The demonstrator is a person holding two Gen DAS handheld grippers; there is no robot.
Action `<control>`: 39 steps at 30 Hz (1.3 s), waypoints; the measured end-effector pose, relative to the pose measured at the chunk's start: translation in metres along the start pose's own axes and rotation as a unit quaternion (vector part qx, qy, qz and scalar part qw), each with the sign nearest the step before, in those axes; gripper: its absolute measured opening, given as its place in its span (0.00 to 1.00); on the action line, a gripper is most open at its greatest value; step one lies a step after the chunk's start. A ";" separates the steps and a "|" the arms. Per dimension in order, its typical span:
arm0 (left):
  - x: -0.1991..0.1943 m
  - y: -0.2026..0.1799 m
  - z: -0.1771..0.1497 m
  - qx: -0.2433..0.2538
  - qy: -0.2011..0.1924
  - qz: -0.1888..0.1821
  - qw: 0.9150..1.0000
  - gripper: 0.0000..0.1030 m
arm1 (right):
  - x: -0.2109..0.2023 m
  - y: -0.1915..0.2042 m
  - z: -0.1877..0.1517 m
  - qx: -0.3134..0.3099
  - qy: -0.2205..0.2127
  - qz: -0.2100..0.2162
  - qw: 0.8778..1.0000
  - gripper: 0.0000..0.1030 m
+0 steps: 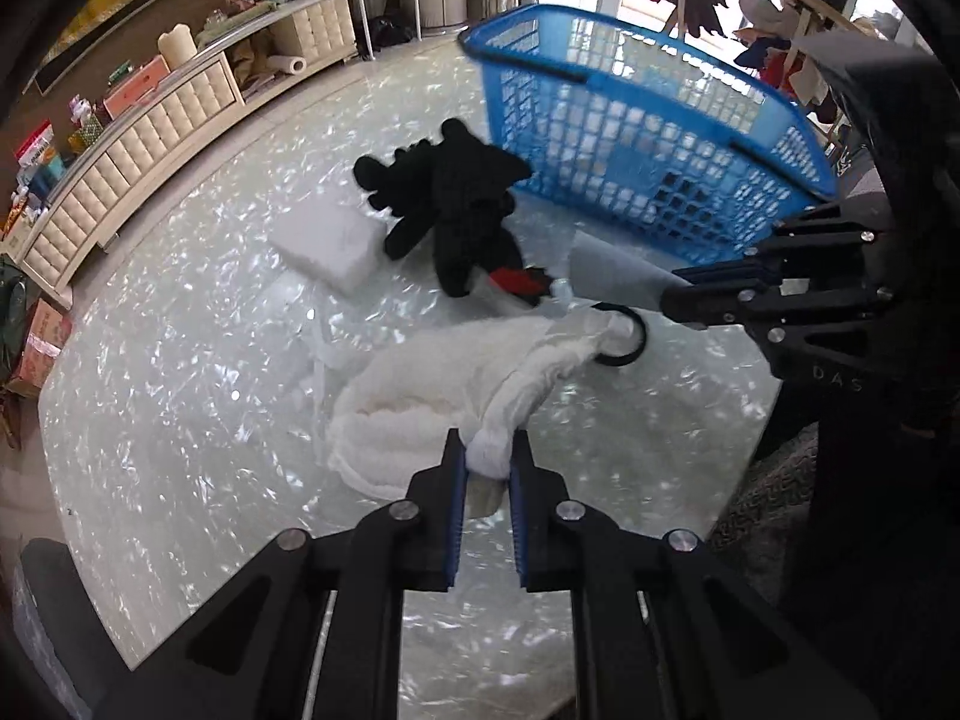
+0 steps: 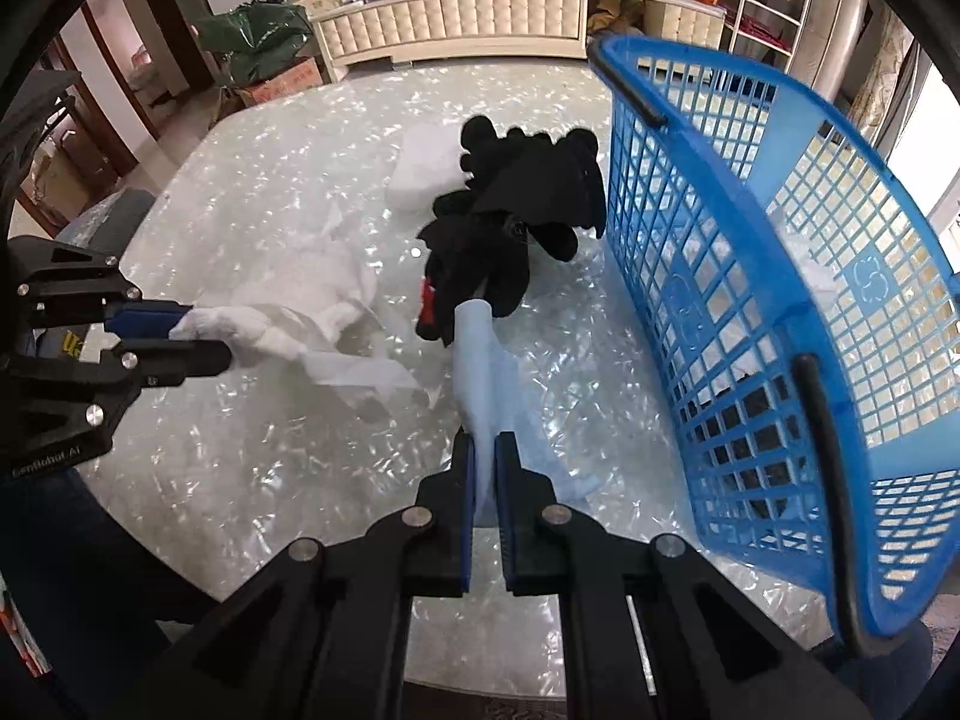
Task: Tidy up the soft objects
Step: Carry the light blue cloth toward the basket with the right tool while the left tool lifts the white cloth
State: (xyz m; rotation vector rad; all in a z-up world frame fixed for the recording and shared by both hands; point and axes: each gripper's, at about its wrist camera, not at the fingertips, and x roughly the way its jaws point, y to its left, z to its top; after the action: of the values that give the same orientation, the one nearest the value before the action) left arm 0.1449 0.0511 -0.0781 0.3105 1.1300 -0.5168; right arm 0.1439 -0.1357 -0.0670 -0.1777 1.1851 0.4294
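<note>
My left gripper [image 1: 487, 450] is shut on a bunched corner of a white fluffy cloth [image 1: 432, 384] that lies on the table; it also shows in the right wrist view [image 2: 180, 333] with the cloth [image 2: 288, 294]. My right gripper [image 2: 485, 450] is shut on a pale blue cloth [image 2: 480, 354] that stretches toward a black plush dragon [image 2: 510, 228]; this gripper shows in the left wrist view [image 1: 678, 294]. The dragon [image 1: 456, 204] lies beside a blue mesh basket [image 1: 630, 138], which stands at the right [image 2: 780, 312].
A white foam block [image 1: 330, 240] lies left of the dragon. A black ring [image 1: 624, 336] lies by the white cloth. The pearly table [image 1: 180, 360] ends near both grippers. A cream cabinet [image 2: 456, 18] stands beyond the table.
</note>
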 end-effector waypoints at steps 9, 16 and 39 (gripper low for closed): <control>-0.031 -0.037 0.001 0.007 -0.026 0.003 1.000 0.08 | -0.044 0.005 -0.013 -0.013 -0.036 -0.001 0.999 0.06; -0.050 -0.058 0.003 0.005 -0.049 -0.004 0.999 0.06 | -0.077 -0.001 -0.021 -0.011 -0.063 -0.007 0.998 0.06; -0.093 -0.101 0.070 0.023 -0.122 -0.006 0.992 0.05 | -0.143 -0.047 -0.013 -0.017 -0.128 -0.054 0.990 0.06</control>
State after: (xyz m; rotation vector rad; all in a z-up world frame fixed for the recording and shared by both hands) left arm 0.1140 -0.0456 0.0376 0.2732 0.8837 -0.5754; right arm 0.1084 -0.2163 0.0559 -0.2085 0.9125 0.3655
